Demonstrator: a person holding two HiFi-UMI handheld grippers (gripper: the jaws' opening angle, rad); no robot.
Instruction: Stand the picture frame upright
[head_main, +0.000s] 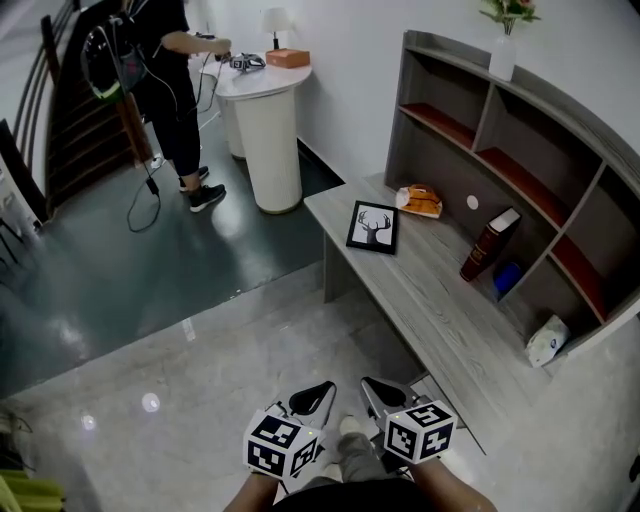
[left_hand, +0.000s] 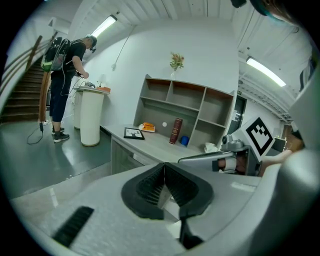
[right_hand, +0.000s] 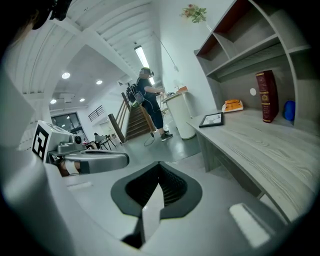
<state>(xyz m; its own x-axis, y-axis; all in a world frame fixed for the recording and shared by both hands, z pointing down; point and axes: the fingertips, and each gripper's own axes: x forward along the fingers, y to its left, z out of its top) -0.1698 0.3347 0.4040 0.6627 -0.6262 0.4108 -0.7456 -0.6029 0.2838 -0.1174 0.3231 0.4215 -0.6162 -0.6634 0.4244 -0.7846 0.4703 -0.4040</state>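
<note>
- The picture frame (head_main: 372, 227), a black-rimmed rectangle with a dark deer silhouette on white, is seen lying flat, face up, on the grey wood-grain counter (head_main: 440, 300).
- It is placed near the counter's far end, closer to the open front edge than to the back edge. It is also seen in the left gripper view (left_hand: 134, 133) and the right gripper view (right_hand: 212, 119).
- An orange packet (head_main: 420, 201) is found just beside the frame, towards the back edge, apart from it.
- A dark red book (head_main: 489, 243) is propped tilted at the back edge, about midway along the counter, and a small blue object (head_main: 506, 278) is set just beside its foot.
- A crumpled white item (head_main: 547, 342) is seen at the back edge near the counter's near end.
- A grey shelf unit with red-brown boards (head_main: 520, 150) is raised along the back edge, and a white vase with flowers (head_main: 503, 55) is stood on its top.
- The left gripper (head_main: 313, 400) is held low over the pale floor, off the counter's near end and well apart from the frame. Its jaws are seen pressed together with nothing between them (left_hand: 164, 167).
- The right gripper (head_main: 385, 395) is held just beside it, closer to the counter's front edge. Its jaws are likewise closed on nothing (right_hand: 159, 165).
- A white round pedestal table (head_main: 268, 130) is seen beyond the counter's far end, and a person in dark clothes (head_main: 165, 80) is stood at it.
</note>
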